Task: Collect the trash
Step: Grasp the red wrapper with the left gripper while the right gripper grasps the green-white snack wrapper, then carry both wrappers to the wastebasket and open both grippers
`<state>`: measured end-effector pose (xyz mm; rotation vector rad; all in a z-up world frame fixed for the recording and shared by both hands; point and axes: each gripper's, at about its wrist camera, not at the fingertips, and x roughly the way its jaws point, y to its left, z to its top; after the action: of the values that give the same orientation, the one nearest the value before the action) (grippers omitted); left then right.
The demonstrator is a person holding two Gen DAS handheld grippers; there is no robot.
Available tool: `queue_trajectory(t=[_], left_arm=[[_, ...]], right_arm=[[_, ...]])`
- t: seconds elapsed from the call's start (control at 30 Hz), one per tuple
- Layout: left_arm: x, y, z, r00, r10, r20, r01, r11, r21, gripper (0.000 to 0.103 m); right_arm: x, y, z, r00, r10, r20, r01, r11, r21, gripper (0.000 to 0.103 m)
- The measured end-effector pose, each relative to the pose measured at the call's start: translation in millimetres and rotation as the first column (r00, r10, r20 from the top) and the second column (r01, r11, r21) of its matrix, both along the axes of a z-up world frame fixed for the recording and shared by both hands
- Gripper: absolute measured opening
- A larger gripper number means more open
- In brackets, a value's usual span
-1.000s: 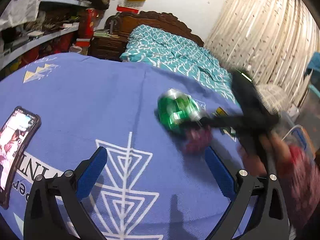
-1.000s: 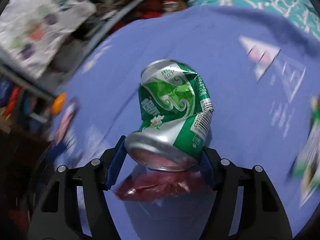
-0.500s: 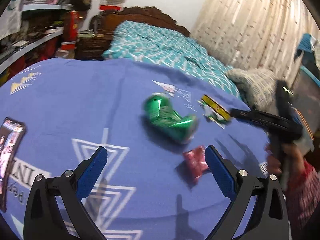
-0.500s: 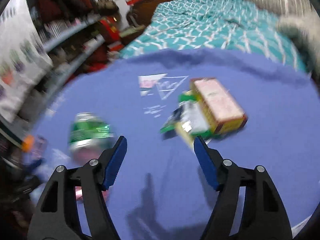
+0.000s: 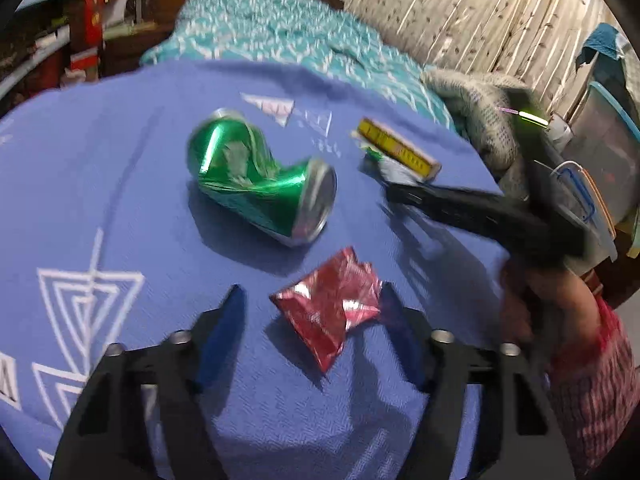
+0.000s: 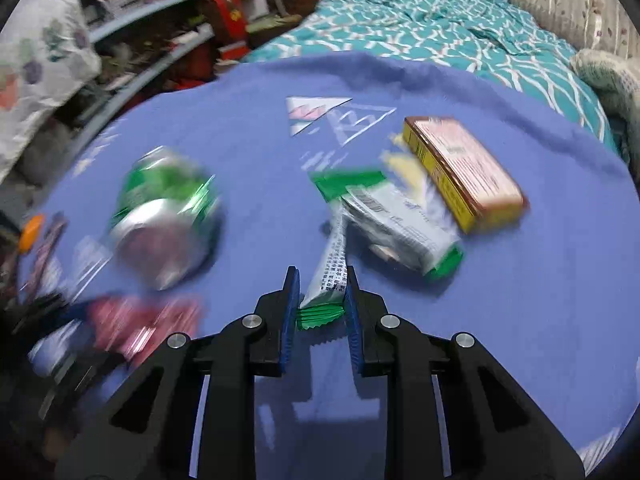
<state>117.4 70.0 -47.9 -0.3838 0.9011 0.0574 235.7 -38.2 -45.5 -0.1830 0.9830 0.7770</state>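
Note:
Trash lies on a blue cloth (image 5: 100, 160): a crushed green can (image 5: 260, 188) (image 6: 168, 216), a red foil wrapper (image 5: 332, 312) (image 6: 148, 324), a green-and-white wrapper (image 6: 384, 220) and a yellow box (image 6: 464, 172) (image 5: 400, 152). My left gripper (image 5: 312, 320) straddles the red wrapper, jaws closing; the right pad is at its edge, the left pad stands apart. My right gripper (image 6: 322, 300), jaws closing, pinches the near end of the green-and-white wrapper. In the left wrist view the right gripper (image 5: 400, 196) reaches in from the right, held by a hand (image 5: 560, 304).
A bed with a teal cover (image 5: 288, 36) lies beyond the cloth. Cluttered shelves (image 6: 160, 40) run along the left. A knitted grey bundle (image 5: 476, 120) and a plastic bin with a blue rim (image 5: 600, 152) stand at the right.
My right gripper let go of the green can, swung right to the green-and-white wrapper and closed on its end. My left gripper moved up to the red wrapper and narrowed its jaws.

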Motion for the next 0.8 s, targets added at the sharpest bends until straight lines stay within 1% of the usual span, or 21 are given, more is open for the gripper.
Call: queue_trajectory(t=[0.03,0.1,0.17,0.23,0.27,0.3,0.33,0.37,0.43,0.5,0.57,0.6,0.67,0.7,0.8], left_arm=[[1,0,-3,1.0,0.001,-0.005,-0.001,1.0,-0.008,0.054],[0,-1,-3,1.0,-0.007,0.002,0.007,1.0,-0.02,0.04],[2,-2,-6,1.0,-0.022,-0.009,0.021,0.999,-0.048,0.032],[3,-3,-7,0.999,-0.029,-0.013,0.028,0.999,-0.045,0.027],[3,-4,-7,0.999,-0.034,-0.014,0.033,0.999,-0.043,0.023],[2,-6,-8,0.999,-0.04,-0.015,0.039,0.998,-0.044,0.019],[3,-7,-8,0.999,-0.044,-0.015,0.043,0.998,-0.045,0.016],[4,-8,-7,0.999,-0.046,-0.015,0.045,0.998,-0.042,0.014],[-1,-14,-4,0.999,-0.053,-0.005,0.053,0.998,-0.042,0.013],[-5,-19,0,0.998,-0.064,0.011,0.065,0.997,-0.044,0.012],[-9,-22,5,0.997,-0.078,0.023,0.079,0.995,-0.058,0.012],[-10,-24,7,0.996,-0.084,0.027,0.085,0.994,-0.062,0.012],[-11,-30,11,0.995,-0.099,0.034,0.101,0.993,-0.063,0.012],[-12,-34,12,0.993,-0.11,0.036,0.112,0.992,-0.061,0.012],[-12,-43,13,0.991,-0.13,0.034,0.132,0.99,-0.048,0.012]], right_arm=[[-17,-10,2,1.0,0.011,-0.004,-0.011,1.0,0.018,0.024],[-61,-33,9,0.999,0.031,-0.005,-0.031,0.998,0.048,0.025],[-89,-56,12,0.999,0.037,-0.011,-0.036,0.997,0.072,0.026],[-113,-72,13,0.999,0.035,-0.006,-0.034,0.996,0.082,0.027],[-126,-84,13,1.0,0.029,0.002,-0.029,0.997,0.073,0.034],[-133,-90,11,1.0,0.016,0.016,-0.017,0.998,0.053,0.058],[-137,-97,9,0.999,-0.009,0.037,0.008,0.999,0.034,0.074],[-138,-105,9,0.998,-0.035,0.061,0.033,0.999,0.035,0.09],[-146,-118,14,0.992,-0.071,0.102,0.064,0.995,0.071,0.089],[-145,-128,18,0.992,-0.082,0.094,0.074,0.993,0.087,0.088],[-142,-137,25,0.988,-0.097,0.12,0.085,0.991,0.101,0.088],[-137,-138,28,0.986,-0.1,0.135,0.088,0.992,0.093,0.089],[-110,-130,28,0.984,-0.09,0.156,0.08,0.994,0.068,0.09],[-105,-125,25,0.985,-0.067,0.157,0.06,0.997,0.052,0.091],[-84,-106,9,0.99,0.011,0.141,-0.008,1.0,-0.025,0.091]])
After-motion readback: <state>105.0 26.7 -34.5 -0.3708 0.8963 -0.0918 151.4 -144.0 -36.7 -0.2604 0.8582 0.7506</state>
